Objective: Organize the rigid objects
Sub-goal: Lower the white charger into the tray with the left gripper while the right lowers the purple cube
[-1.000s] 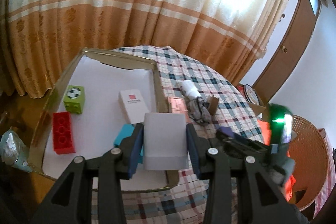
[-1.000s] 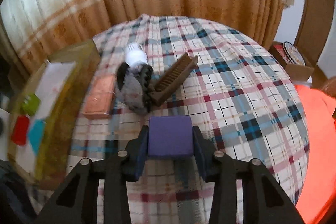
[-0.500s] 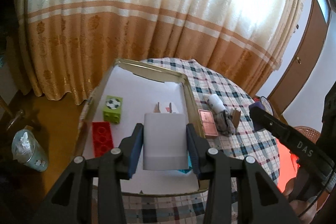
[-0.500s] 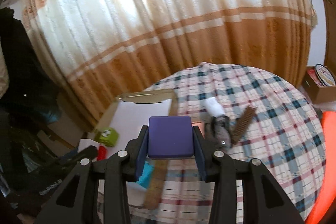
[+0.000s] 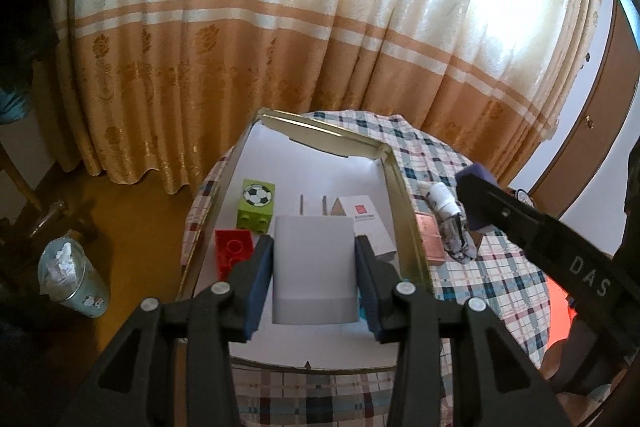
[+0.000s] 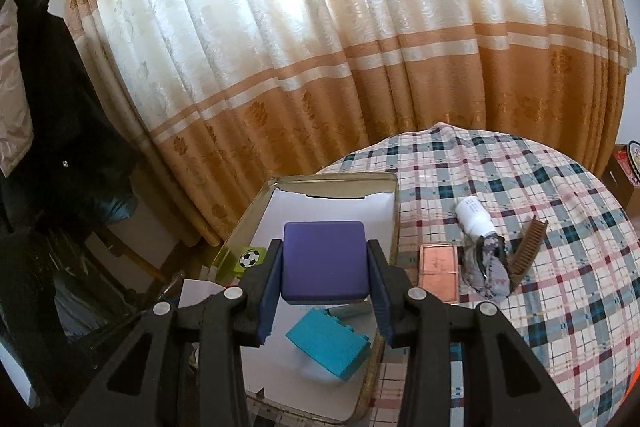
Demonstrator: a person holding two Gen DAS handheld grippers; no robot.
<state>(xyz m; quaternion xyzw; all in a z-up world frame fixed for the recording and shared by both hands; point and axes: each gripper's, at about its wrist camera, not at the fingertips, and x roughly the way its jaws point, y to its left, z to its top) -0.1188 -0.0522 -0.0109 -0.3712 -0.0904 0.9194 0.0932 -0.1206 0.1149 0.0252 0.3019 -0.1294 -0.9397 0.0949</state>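
Observation:
My left gripper (image 5: 314, 281) is shut on a white charger plug (image 5: 314, 267), its two prongs pointing away, held above the gold-rimmed tray (image 5: 404, 187). My right gripper (image 6: 325, 293) is shut on a purple square box (image 6: 325, 261), held above the same tray (image 6: 394, 211). The right gripper also shows in the left wrist view (image 5: 476, 183) at the right. In the tray lie a green football block (image 5: 258, 203), a red brick (image 5: 232, 253), a white box (image 5: 368, 227) and a teal brick (image 6: 330, 347).
On the plaid tablecloth (image 6: 560, 307) right of the tray lie a copper-coloured flat box (image 6: 438, 277), a white bottle (image 6: 474, 217), a grey folded thing (image 6: 488, 267) and a brown comb (image 6: 528, 247). A bin (image 5: 74, 275) stands on the floor at the left. Curtains hang behind.
Both grippers have risen and drawn back from the table, each holding its object. The right gripper has swung left, from over the tablecloth to over the tray.

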